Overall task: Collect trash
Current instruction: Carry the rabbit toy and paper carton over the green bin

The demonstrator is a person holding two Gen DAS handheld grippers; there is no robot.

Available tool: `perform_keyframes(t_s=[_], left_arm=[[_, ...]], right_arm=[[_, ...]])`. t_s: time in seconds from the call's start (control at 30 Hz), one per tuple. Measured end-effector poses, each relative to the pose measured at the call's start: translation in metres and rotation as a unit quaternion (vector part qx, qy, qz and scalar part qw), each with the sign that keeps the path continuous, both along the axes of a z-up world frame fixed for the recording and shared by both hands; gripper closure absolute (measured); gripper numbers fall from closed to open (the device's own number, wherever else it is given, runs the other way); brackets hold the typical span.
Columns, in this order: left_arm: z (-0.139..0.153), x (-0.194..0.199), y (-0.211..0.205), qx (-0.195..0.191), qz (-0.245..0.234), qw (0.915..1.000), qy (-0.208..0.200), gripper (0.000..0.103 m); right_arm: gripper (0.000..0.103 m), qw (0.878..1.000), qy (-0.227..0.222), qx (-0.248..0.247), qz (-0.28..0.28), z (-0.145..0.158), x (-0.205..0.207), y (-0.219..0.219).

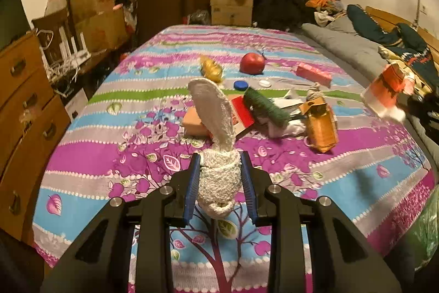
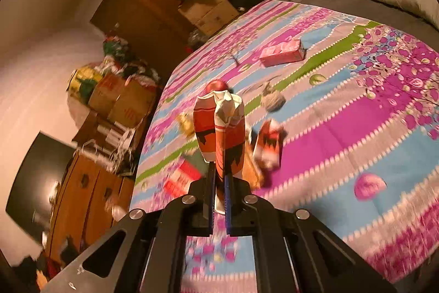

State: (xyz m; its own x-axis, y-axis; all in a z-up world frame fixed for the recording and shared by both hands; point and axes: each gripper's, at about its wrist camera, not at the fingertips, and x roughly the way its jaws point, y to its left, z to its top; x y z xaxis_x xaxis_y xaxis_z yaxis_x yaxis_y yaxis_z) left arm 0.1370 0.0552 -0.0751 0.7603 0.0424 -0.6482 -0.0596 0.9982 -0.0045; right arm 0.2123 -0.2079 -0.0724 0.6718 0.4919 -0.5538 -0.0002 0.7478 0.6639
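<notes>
**Fuzzy white sock in one gripper, squashed paper cup in the other**

Left wrist view first: the left gripper (image 1: 219, 177) is clamped on a fuzzy white sock (image 1: 216, 133), blue pads pressing its bunched lower part from both sides. The rest of it stands up and leans away from the camera, so its long axis runs roughly along the fingers. It hangs clear of the bed (image 1: 109, 155). Ahead on the bedspread sits the rest of the mess: an orange packet (image 1: 321, 125), a green brush-looking thing (image 1: 266, 109), a red ball (image 1: 252, 63), a pink box (image 1: 314, 73) and a blue cap (image 1: 241, 85). Off at the right edge, the cup shows up blurred.

Right wrist view: the right gripper (image 2: 219, 183) is closed tight on a crushed orange paper cup (image 2: 219, 125), which sticks straight out along the fingers, above the bed. Picture is pretty smeared, so details around it are mush.

My read: both hands are full, so the next thing that matters is where the bin or bag is. I can't spot one for sure; there's a greenish plastic something at the lower right edge of the left view, maybe a bag.
</notes>
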Motion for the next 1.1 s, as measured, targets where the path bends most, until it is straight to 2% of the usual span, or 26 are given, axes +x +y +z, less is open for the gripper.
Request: perform_keyframes(t_s=[0.23, 0.5, 0.77, 1.1], left_arm=[[0.017, -0.026, -0.013, 0.012, -0.016, 0.9996, -0.022, 0.075], [0.031, -0.048, -0.028, 0.019, -0.036, 0.9986, -0.034, 0.075], [0.04, -0.055, -0.045, 0.034, -0.049, 0.9975, -0.038, 0.075], [0.061, -0.047, -0.079, 0.055, -0.083, 0.9934, -0.057, 0.075]], right_arm=[[0.096, 0.998, 0.012, -0.041, 0.036, 0.003, -0.08, 0.021], [0.096, 0.994, 0.006, -0.081, 0.067, 0.007, -0.136, 0.047], [0.097, 0.989, -0.034, -0.135, 0.057, 0.031, -0.151, 0.049], [0.097, 0.989, -0.049, -0.14, 0.012, 0.053, -0.165, 0.015]])
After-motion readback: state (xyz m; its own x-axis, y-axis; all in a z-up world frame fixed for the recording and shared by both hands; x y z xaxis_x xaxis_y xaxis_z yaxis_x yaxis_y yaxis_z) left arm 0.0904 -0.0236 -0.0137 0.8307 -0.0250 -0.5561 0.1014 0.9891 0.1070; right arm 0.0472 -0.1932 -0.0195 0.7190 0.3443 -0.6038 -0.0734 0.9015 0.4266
